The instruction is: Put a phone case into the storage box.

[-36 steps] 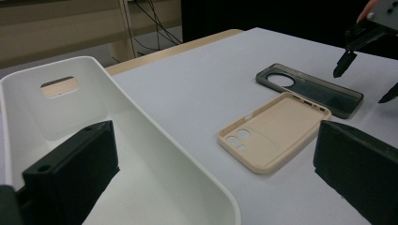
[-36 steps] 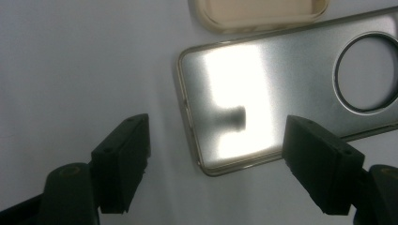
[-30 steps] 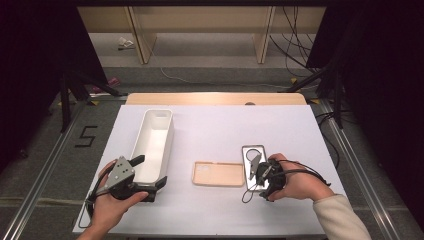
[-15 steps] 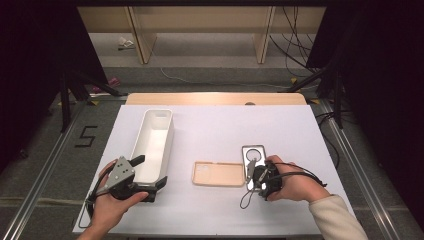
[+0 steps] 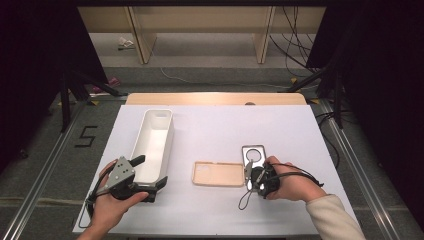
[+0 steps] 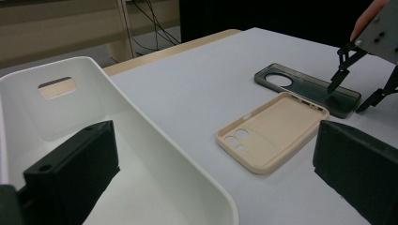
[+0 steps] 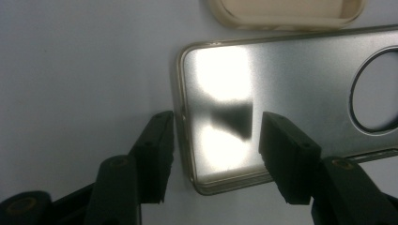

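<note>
2 phone cases lie on the white table (image 5: 215, 130). A beige case (image 5: 219, 173) lies flat with its hollow side up, near the middle of the near half. Just right of it lies a dark, glossy case (image 5: 254, 156) with a large round camera hole at its far end; the 2 sit very close together, and whether their edges touch cannot be told.

At the near end of the dark case, the right gripper (image 5: 252, 176) is held in the person's right hand (image 5: 292, 181). In the right gripper view its 2 black jaws straddle the near short rim of the dark case (image 7: 291, 93): 1 jaw is outside the rim, just at it, over bare table, and the other is above the case's shiny inner face. The jaws have just been closing, with that rim between them. They are half spread, and a gap still shows between the inner jaw and the rim, so nothing is pinched. The beige case (image 7: 286, 14) shows along the top edge there.

Over at the near left, the left gripper (image 5: 150, 172) is held in the left hand (image 5: 115, 205), with its jaws spread wide and holding nothing. 1 jaw is over the inside of a long white bin (image 5: 152, 142), the other outside the bin's right wall. In the left gripper view the white bin (image 6: 141, 140) is at the left, with the beige case (image 6: 272, 133) and dark case (image 6: 305, 89) beyond.
</note>
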{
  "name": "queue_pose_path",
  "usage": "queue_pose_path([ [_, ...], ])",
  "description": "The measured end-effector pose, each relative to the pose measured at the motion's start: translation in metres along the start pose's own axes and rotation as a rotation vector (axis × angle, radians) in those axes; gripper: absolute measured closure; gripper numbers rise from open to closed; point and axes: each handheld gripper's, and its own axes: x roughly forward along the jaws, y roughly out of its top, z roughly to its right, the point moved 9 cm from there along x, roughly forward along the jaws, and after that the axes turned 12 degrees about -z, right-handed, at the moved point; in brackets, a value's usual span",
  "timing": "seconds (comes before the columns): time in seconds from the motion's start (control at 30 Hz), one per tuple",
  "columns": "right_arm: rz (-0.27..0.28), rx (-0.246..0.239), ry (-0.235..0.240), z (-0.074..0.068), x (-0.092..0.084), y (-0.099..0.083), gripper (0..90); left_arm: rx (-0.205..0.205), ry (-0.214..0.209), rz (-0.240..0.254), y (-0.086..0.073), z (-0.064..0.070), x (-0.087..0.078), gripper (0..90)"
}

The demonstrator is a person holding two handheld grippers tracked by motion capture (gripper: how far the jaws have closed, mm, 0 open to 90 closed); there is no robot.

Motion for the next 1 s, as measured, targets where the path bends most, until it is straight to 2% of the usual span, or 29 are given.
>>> queue_pose_path([
  [0.03,0.0,-0.013,0.001,0.0,0.0,0.0,50.4,0.0,0.0,0.0,0.0,0.0,0.0,0.0],
  [0.27,-0.019,-0.024,0.024,-0.005,-0.001,0.0,63.4,0.001,-0.001,0.0,0.0,0.0,0.0,0.2],
  [0.63,-0.036,-0.06,0.043,-0.012,-0.001,0.002,78.0,0.003,-0.002,0.002,0.0,0.001,0.0,0.4],
  [0.87,-0.038,-0.064,0.038,-0.012,-0.001,0.003,85.5,0.004,-0.003,0.002,0.0,0.002,0.0,0.3],
  [1.0,-0.037,-0.06,0.041,-0.012,-0.002,0.003,86.7,0.004,-0.002,0.003,0.0,0.001,0.0,0.4],
])
